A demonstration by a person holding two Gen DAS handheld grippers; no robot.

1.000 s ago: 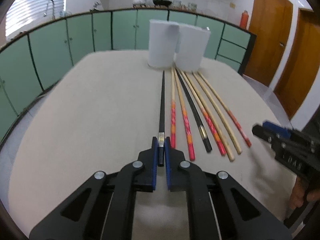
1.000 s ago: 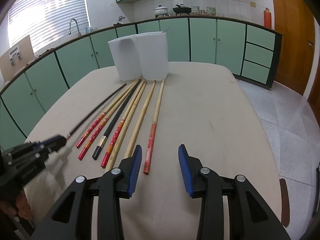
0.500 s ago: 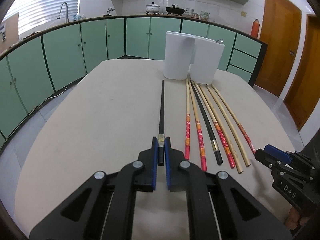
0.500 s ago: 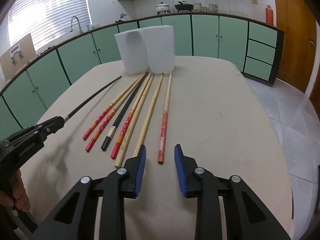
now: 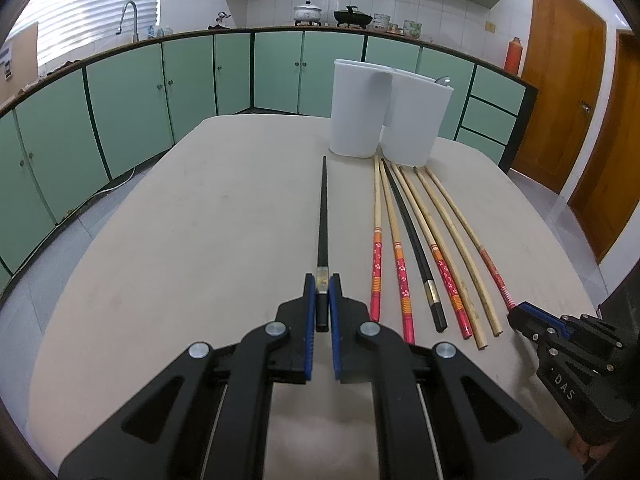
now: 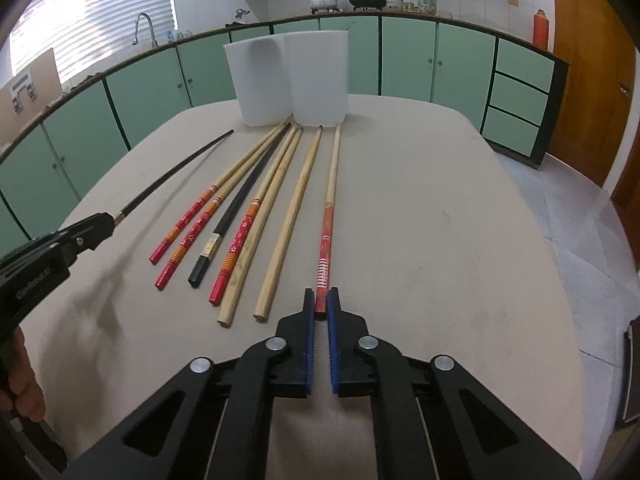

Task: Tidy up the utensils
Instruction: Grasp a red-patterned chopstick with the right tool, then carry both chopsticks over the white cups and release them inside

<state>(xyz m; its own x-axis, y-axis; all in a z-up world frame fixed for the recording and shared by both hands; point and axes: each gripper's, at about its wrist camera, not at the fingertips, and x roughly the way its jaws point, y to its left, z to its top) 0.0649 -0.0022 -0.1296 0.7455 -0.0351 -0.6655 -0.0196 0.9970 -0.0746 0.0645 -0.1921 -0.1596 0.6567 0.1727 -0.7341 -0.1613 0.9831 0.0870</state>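
Both tongs now grip chopsticks; right tongs (image 6: 321, 305) just clamped.

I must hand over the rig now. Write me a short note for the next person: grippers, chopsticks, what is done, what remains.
Left gripper: shut on the black chopstick, lifted off the table.
Right gripper: shut on the end of the red-handled chopstick, the rightmost of the row, which lies on the table.
Six chopsticks lie side by side in front of the two white holders.
Done: two chopsticks gripped. No chopstick is seen standing in a holder.
Left: put both into the holders, then the other five.
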